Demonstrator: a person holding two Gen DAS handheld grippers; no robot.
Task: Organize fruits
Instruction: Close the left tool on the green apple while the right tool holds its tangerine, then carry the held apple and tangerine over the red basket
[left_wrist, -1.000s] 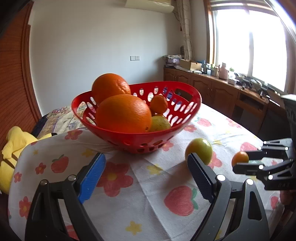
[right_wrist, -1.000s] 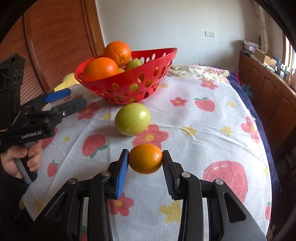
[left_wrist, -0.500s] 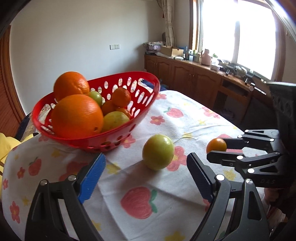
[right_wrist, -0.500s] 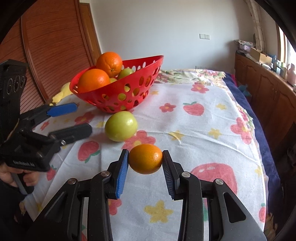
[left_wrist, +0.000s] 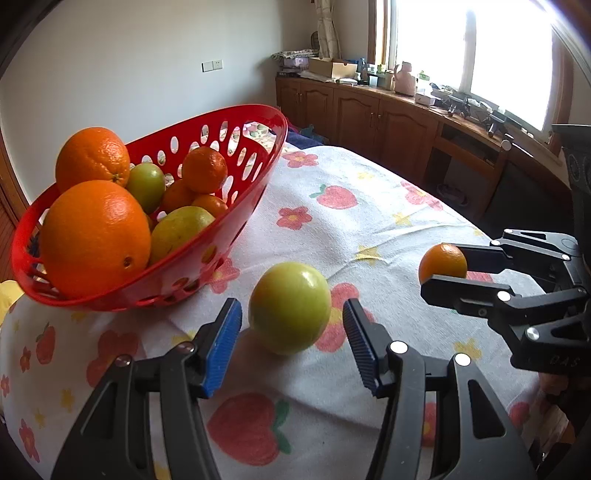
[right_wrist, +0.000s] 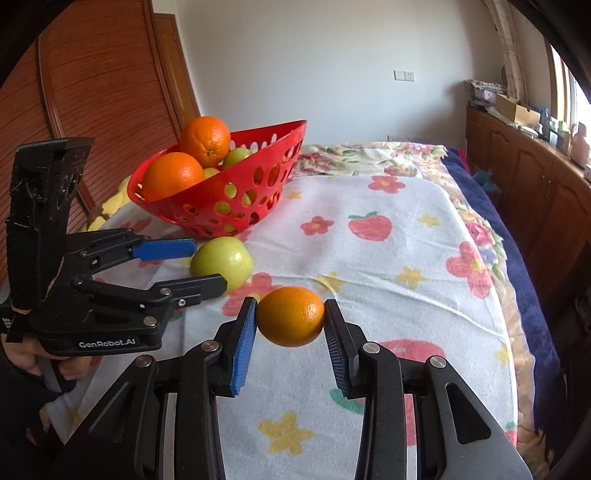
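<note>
**Two fruits left out, one per gripper**

The small round orange mandarin (right_wrist: 291, 316) is pinched between the ribbed pads of the right gripper (right_wrist: 290, 325) and held clear above the flower-and-strawberry printed tablecloth (right_wrist: 399, 266), so it looks ready to be carried over rather than set down. The round green apple-like fruit (left_wrist: 290, 308) is sitting on the cloth just in front of the red perforated plastic basket (left_wrist: 255, 173), and it's bracketed by the left gripper (left_wrist: 291, 343), whose jaws are closing around it. A sliver of gap can be seen on each side in the left wrist view, so it isn't squeezed yet.

The basket is already piled with big oranges, smaller mandarins and green fruit, stacked toward its low side, which is probably why the loose ones are being collected from the front. The open far side seems like the safer spot to drop into, since the near heap could be nudged loose.
</note>
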